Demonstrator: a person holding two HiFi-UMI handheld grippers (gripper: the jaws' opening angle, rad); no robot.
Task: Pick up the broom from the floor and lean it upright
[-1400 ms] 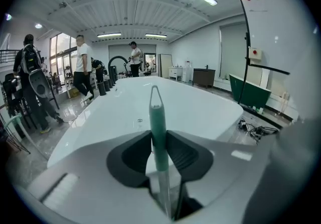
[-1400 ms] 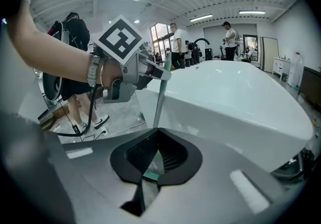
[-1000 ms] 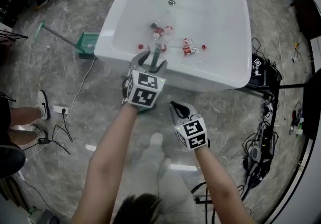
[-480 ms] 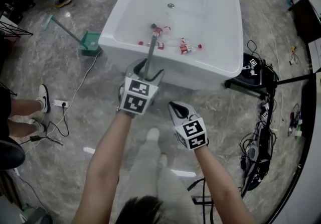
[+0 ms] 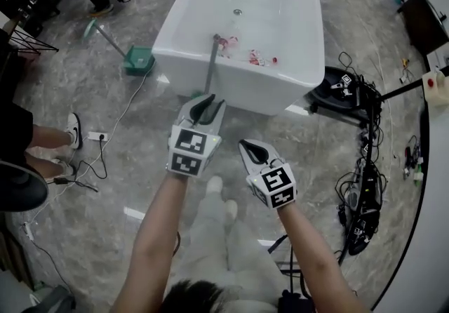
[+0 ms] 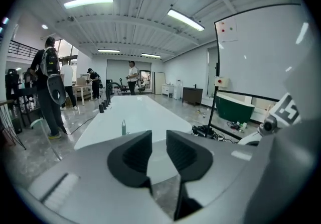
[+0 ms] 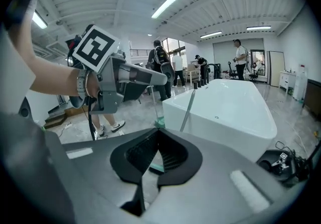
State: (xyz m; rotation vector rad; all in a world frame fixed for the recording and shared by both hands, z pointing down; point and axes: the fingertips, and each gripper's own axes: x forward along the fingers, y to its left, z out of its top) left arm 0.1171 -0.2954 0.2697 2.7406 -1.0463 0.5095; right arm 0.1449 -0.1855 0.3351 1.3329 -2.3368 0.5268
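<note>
The broom (image 5: 212, 64) stands upright, its grey handle leaning on the near rim of the white bathtub (image 5: 280, 90), with a bit of green at its foot. Its handle (image 7: 188, 103) also rises against the tub in the right gripper view, and its tip (image 6: 123, 127) shows in the left gripper view. My left gripper (image 5: 207, 103) hovers just short of the broom, its jaws closing with nothing between them (image 6: 159, 140). My right gripper (image 5: 247, 147) hangs beside it, shut and empty (image 7: 156, 140).
Several small bottles (image 5: 252, 57) lie in the tub. A green long-handled dustpan (image 5: 140, 61) stands at the tub's left corner. Cables and gear (image 5: 365, 185) crowd the floor on the right. A person's feet (image 5: 72, 130) and a power strip (image 5: 98, 136) are at the left.
My left gripper opened off the broom handle and pulled back from the tub, jaws now narrowing. The right gripper drew back too. The broom stays leaning on the tub.
</note>
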